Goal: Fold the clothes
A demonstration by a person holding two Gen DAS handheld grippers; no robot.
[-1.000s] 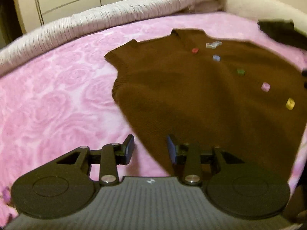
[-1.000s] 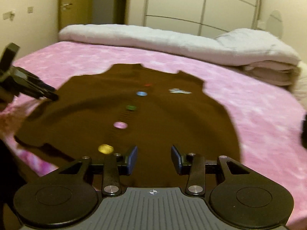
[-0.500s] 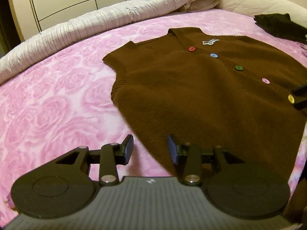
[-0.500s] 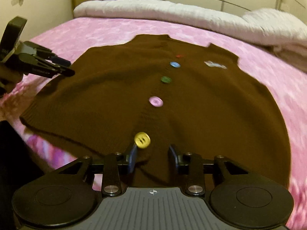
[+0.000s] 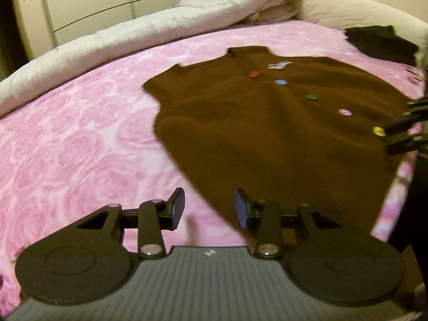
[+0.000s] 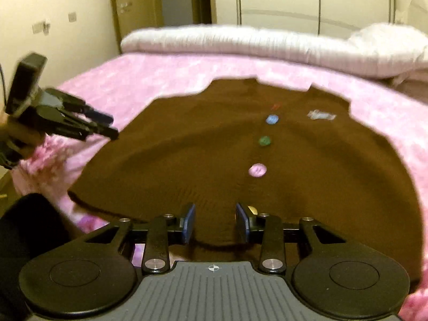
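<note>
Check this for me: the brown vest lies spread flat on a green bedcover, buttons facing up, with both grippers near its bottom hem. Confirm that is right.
One detail is off: the bedcover is pink with a rose pattern, not green. The left wrist view shows it plainly. The rest stands: the brown vest lies spread flat, buttons facing up, with the left gripper and right gripper near its bottom hem.
</note>
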